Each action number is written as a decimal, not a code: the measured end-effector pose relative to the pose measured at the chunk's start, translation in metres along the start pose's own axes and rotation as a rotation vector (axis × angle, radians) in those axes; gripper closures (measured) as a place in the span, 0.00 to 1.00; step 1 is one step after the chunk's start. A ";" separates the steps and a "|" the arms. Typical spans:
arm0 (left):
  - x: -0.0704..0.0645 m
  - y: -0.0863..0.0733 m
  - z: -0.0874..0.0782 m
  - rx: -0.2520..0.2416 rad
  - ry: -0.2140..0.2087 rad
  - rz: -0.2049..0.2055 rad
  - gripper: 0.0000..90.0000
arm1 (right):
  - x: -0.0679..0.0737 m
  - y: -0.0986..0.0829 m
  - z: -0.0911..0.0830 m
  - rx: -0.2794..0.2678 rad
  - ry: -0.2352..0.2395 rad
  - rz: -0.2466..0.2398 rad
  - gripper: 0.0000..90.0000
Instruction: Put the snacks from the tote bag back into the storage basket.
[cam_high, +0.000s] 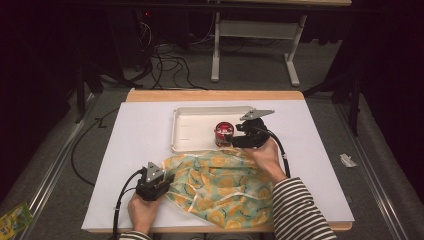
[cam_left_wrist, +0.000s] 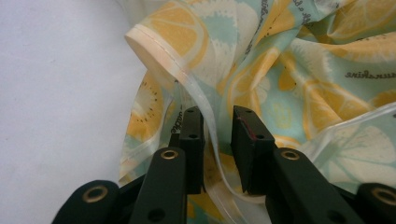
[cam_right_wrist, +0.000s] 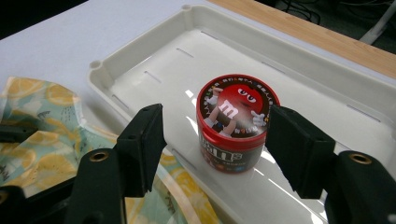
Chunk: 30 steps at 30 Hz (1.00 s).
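Candy tub sits between wide right jaws; left jaws narrowly straddle the bag strap.

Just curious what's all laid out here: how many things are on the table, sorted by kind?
Trays: 1, white tray
Tubs: 1, red candy tub standing in the tray
Bags: 1, lemon-print bag
Tongs: 2, left tongs and right tongs
Total: 5

Striped sleeve — black fingers
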<state>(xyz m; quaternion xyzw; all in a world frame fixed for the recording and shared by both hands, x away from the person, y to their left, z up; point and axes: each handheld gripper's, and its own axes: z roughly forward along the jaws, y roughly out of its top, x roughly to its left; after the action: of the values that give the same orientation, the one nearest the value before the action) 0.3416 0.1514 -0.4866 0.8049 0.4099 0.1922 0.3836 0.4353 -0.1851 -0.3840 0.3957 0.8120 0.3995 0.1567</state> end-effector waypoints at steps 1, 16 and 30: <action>0.000 0.000 0.000 0.000 0.000 -0.003 0.83 | 0.000 -0.001 -0.001 0.006 0.000 -0.002 0.43; 0.001 0.001 0.000 0.002 0.004 -0.016 0.82 | 0.000 -0.023 -0.035 -0.065 0.033 0.015 0.47; 0.003 0.002 -0.002 -0.012 -0.007 -0.025 0.77 | -0.008 -0.050 -0.059 -0.123 0.013 0.056 0.53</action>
<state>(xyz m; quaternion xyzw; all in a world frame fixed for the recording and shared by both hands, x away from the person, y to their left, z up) 0.3438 0.1540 -0.4838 0.7980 0.4174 0.1872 0.3923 0.3807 -0.2406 -0.3856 0.4052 0.7756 0.4552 0.1644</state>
